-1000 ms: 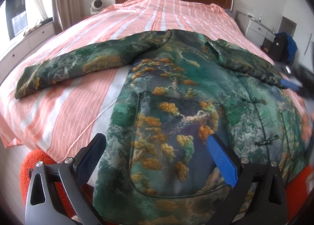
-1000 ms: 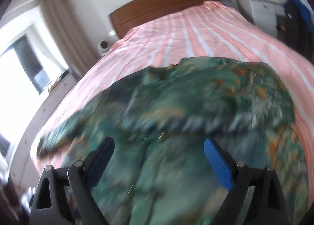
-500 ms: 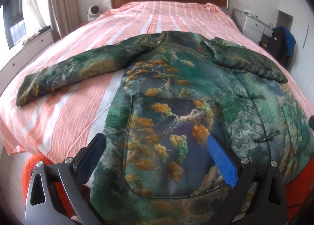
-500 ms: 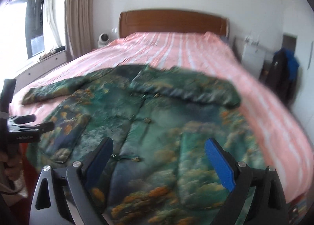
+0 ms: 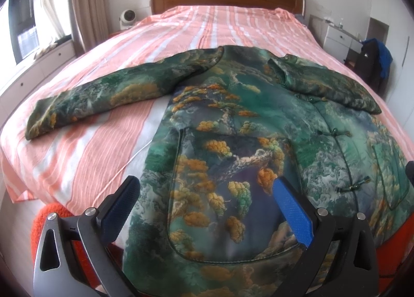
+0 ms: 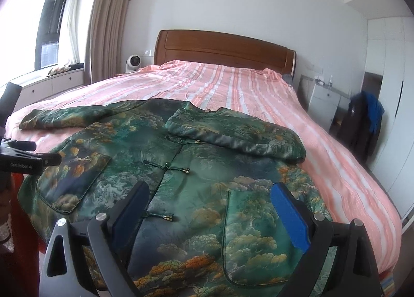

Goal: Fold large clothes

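Observation:
A large green jacket (image 5: 233,121) with orange and gold landscape print lies front-up on the striped pink bed (image 5: 201,25). Its left sleeve (image 5: 108,95) stretches out flat to the left. Its right sleeve (image 6: 233,131) is folded across the chest. It also shows in the right wrist view (image 6: 181,167), with frog buttons down the middle. My left gripper (image 5: 207,206) is open and empty above the jacket's left pocket near the hem. My right gripper (image 6: 212,209) is open and empty above the right pocket. The left gripper's body (image 6: 23,162) shows at the left edge of the right wrist view.
A wooden headboard (image 6: 225,45) stands at the far end. A white nightstand (image 6: 323,100) and a chair with dark and blue clothes (image 6: 364,121) are on the right. A small white fan (image 5: 128,16), curtains and a window cabinet are on the left. An orange rug (image 5: 46,222) lies below the bed.
My right gripper has pulled back from the folded right sleeve toward the hem and risen. The left gripper has barely moved. The jacket lies unchanged.

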Demonstrator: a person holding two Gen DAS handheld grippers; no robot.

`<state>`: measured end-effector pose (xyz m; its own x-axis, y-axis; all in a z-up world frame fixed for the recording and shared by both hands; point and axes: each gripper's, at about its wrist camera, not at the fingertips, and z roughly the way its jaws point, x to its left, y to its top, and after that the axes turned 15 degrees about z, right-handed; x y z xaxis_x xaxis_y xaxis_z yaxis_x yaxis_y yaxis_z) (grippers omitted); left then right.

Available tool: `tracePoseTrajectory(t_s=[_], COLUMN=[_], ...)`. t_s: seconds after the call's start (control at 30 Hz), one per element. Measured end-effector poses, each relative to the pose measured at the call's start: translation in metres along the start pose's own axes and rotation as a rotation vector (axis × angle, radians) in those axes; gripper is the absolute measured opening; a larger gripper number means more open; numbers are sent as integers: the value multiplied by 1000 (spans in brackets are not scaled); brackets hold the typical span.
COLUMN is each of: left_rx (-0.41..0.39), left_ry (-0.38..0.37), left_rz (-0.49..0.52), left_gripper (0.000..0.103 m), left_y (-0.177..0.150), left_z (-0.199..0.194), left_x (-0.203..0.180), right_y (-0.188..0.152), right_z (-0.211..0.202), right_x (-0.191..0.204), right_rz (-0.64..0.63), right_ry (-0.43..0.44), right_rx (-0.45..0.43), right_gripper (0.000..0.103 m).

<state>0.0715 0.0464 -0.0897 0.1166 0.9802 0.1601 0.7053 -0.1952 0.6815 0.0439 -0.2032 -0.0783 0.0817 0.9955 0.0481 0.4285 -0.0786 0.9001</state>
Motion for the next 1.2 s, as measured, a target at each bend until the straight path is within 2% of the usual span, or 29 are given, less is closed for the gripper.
tracePoseTrajectory(t_s=[1.2], left_rx=[1], left_ry=[46], left_rz=[-26], left_gripper=[103], left_y=[1], left_z=[-1], left_x=[9], right_y=[-6], right_z=[-4], right_x=[7], right_rz=[-11], right_ry=[30], right_rx=[5], right_gripper=[94])
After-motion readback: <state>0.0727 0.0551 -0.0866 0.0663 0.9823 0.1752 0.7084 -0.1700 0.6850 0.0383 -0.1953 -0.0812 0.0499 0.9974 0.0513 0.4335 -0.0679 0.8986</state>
